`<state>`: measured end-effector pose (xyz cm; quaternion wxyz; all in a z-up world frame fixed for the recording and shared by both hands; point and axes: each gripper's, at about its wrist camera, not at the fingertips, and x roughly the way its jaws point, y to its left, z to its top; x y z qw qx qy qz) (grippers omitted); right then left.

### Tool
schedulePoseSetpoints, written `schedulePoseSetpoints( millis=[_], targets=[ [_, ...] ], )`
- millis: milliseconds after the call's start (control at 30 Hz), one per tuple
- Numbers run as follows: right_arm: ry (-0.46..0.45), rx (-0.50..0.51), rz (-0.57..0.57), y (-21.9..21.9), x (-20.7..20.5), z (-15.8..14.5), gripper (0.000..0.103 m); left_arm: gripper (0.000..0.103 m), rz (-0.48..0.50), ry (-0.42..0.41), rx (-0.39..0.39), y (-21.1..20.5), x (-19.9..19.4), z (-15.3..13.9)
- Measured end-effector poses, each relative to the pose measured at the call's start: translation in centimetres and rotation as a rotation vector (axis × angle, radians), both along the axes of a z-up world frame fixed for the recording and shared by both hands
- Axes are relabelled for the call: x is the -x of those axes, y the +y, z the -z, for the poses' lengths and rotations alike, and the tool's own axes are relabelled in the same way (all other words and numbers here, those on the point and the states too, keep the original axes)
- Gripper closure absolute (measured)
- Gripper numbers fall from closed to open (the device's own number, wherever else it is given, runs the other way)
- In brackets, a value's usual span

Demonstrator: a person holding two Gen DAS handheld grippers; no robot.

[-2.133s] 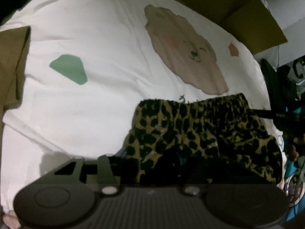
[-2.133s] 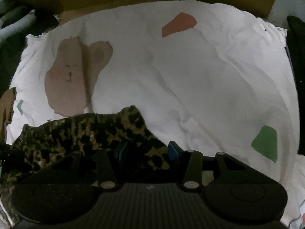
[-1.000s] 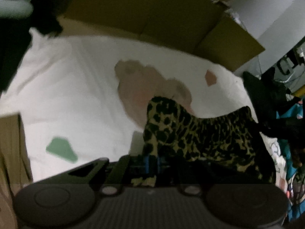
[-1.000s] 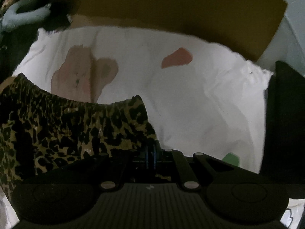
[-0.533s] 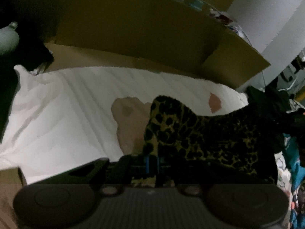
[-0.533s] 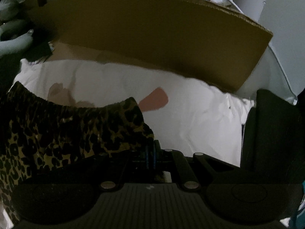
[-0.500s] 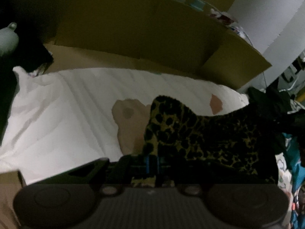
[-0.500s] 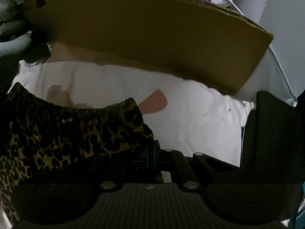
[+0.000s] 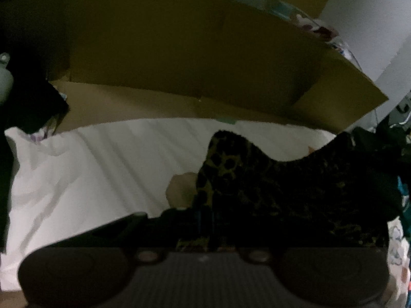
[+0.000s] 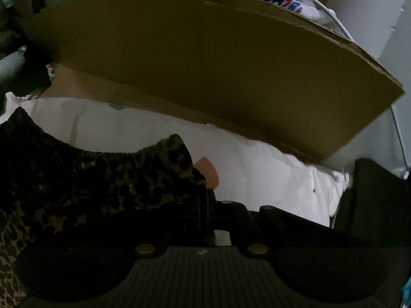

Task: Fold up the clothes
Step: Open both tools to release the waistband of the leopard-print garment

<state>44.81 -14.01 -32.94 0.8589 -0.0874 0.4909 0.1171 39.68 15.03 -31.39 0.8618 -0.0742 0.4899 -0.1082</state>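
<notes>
A leopard-print garment (image 9: 282,187) hangs lifted between both grippers above a white bed sheet (image 9: 102,174) printed with a bear and coloured patches. My left gripper (image 9: 205,217) is shut on one corner of the garment's gathered edge. In the right wrist view the same garment (image 10: 90,177) spreads to the left, and my right gripper (image 10: 204,209) is shut on its other corner. The cloth sags in a curve between the two held corners and hides most of the bear print.
A large brown cardboard sheet (image 9: 192,59) stands along the far side of the bed, seen again as cardboard (image 10: 205,71) in the right view. A dark block (image 10: 372,200) sits at the sheet's right edge. Dark clothing and clutter (image 9: 385,141) lie to the right.
Both grippers have carried the garment toward the cardboard at the far side of the bed. The bear print and the coloured patches have slid down and mostly behind the cloth.
</notes>
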Motion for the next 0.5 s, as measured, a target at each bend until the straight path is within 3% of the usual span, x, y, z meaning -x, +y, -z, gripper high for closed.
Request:
schedulePoseSetpoints(
  millis=[200,300,433,500],
  targets=[
    [-0.013,0.018,-0.019,0.7,-2.1,0.4,0.102,0.099,-0.037,-0.004,-0.017,0.5,-1.8,0.6],
    [0.018,0.019,-0.038,1.1,-2.7,1.1,0.098,0.09,-0.061,0.035,-0.044,0.3,-2.2,1.3],
    [0.038,0.036,-0.075,0.7,-2.4,1.1,0.055,0.057,-0.107,0.055,-0.07,0.5,-1.7,1.3],
    [0.039,0.027,-0.101,0.2,-1.9,0.5,0.051,0.053,-0.12,0.057,-0.064,0.9,-1.5,0.5]
  ],
)
